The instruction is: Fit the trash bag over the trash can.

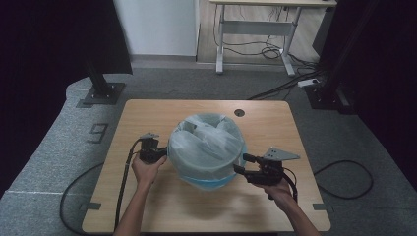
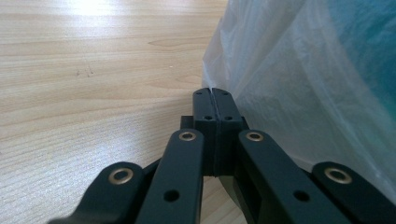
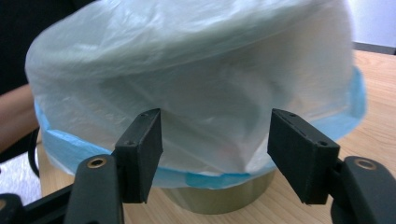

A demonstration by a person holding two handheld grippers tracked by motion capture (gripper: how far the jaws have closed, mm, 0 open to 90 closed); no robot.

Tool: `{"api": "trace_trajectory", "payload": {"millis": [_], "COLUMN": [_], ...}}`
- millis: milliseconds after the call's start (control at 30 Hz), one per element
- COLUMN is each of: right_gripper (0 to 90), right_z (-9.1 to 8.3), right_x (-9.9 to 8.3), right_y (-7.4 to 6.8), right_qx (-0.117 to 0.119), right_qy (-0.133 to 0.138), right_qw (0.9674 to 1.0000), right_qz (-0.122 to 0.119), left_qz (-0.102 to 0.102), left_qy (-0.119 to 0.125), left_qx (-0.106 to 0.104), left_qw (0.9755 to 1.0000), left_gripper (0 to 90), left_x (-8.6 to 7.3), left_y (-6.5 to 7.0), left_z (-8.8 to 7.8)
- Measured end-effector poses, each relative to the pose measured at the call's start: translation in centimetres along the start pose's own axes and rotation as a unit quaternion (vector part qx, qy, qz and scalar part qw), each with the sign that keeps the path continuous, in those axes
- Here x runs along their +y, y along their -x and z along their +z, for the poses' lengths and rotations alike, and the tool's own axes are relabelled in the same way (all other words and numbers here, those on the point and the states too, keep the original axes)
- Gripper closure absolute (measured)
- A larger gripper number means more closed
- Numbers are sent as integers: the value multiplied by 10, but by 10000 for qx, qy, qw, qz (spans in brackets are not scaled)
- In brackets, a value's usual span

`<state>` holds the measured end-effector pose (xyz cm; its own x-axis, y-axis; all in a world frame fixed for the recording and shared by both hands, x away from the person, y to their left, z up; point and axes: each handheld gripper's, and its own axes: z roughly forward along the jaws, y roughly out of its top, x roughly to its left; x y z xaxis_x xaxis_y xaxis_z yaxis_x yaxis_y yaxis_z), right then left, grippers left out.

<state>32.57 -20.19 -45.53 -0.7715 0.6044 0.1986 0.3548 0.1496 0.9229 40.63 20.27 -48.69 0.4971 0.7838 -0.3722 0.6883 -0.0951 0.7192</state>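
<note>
The wooden table carries a round bin near its middle, lined with a blue bag and a white plastic bag draped over the rim. The left gripper sits with jaws pressed together beside the bag, holding nothing, while the right gripper stands open, nothing between its jaws. The loose white film could slip off the rim or tear if pinched unevenly; no brand or label is readable, only a "9" on the floor.

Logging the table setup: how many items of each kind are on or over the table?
Bin lined with a white bag and a blue bag: 1
Hand-held tools, left tool and right tool: 2
Total: 3
</note>
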Motion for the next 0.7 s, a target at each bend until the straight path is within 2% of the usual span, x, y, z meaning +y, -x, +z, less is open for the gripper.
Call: {"api": "trace_trajectory", "payload": {"millis": [67,133,333,500,700], "right_gripper": [424,529,705,885,890], "right_z": [3,4,6,5,3], "right_x": [-2,-4,-5,-5,-9], "right_y": [0,0,-1,-3,-4], "right_qx": [-15,87,201,145,136], "right_qy": [5,36,54,79,54], "right_qw": [10000,9998,9991,9985,9980], "right_qz": [-73,-161,-380,-526,-617], "left_qz": [0,6,6,16,46], "left_qy": [-4,-9,1,-17,-29], "left_qx": [0,3,11,0,12], "left_qw": [10000,10000,10000,10000,10000], "left_gripper": [900,900,900,900,900], "left_x": [0,0,0,0,0], "left_y": [0,0,-1,1,1], "left_z": [0,-1,-3,-2,-3]}}
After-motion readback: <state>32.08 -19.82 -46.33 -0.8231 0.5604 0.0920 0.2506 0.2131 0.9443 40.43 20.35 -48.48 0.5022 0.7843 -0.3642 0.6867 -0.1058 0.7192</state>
